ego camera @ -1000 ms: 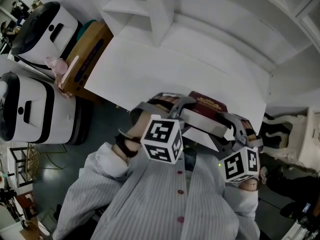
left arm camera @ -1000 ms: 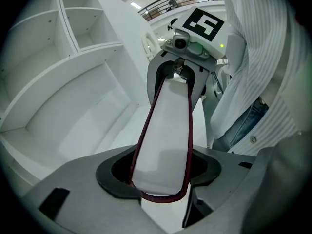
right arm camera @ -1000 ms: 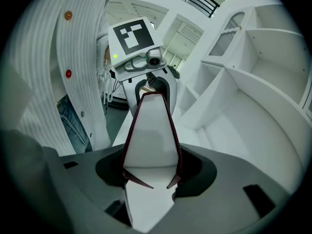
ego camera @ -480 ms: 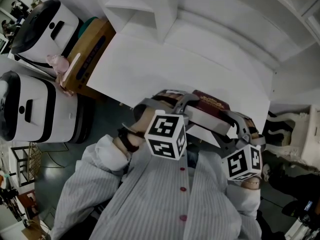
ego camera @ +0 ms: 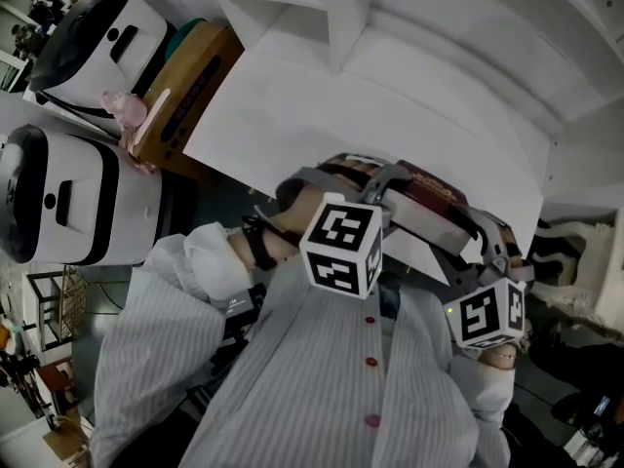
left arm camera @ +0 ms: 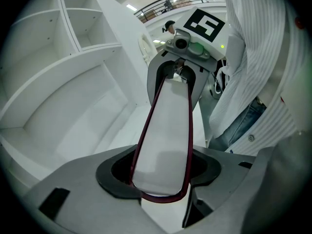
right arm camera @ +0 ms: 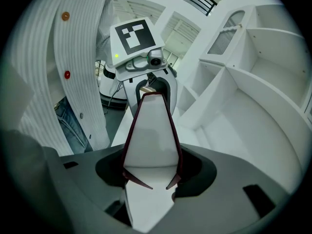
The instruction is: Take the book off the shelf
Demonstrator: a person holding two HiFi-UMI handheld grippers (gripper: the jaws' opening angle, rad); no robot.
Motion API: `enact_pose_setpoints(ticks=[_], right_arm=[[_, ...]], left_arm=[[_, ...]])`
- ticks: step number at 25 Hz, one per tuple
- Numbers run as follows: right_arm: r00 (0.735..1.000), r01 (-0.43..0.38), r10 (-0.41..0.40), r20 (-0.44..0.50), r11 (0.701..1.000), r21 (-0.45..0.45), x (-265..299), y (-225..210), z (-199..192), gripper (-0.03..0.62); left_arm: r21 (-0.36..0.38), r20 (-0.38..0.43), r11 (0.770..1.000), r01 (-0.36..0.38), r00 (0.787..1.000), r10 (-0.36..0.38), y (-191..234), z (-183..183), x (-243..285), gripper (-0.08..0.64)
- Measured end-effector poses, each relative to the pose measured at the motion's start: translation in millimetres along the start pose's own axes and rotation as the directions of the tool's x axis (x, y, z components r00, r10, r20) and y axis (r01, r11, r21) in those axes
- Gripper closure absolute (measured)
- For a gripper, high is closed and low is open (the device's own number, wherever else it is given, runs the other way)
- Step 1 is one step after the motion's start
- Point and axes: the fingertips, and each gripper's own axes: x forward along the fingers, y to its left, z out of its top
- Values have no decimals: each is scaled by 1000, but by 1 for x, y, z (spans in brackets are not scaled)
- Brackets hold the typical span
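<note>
Maroon book (ego camera: pixel 429 189) (pages white) clamped at one end in left gripper (left arm camera: pixel 161 173) jaws, other in right gripper (right arm camera: pixel 150 170)

My head view looks steeply down from above at the left tool (ego camera: pixel 382 181) and the right tool (ego camera: pixel 466 230). Each tool camera sits close behind its jaws, facing the other along the book (ego camera: pixel 429 191); all views share the white shelf (ego camera: pixel 409 96).

Both arms are bent close to the chest. The left gripper (ego camera: pixel 375 185) and right gripper (ego camera: pixel 475 232) each clamp the book (ego camera: pixel 430 187).
</note>
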Motion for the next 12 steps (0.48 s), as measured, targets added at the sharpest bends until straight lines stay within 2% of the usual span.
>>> enact_pose_setpoints(ticks=[12], right_arm=[[1000,12,-12,-10,1000,8,5,-5,7,368]], left_arm=[[24,7,1000,-3,1000,3,9,-4,-6,302]])
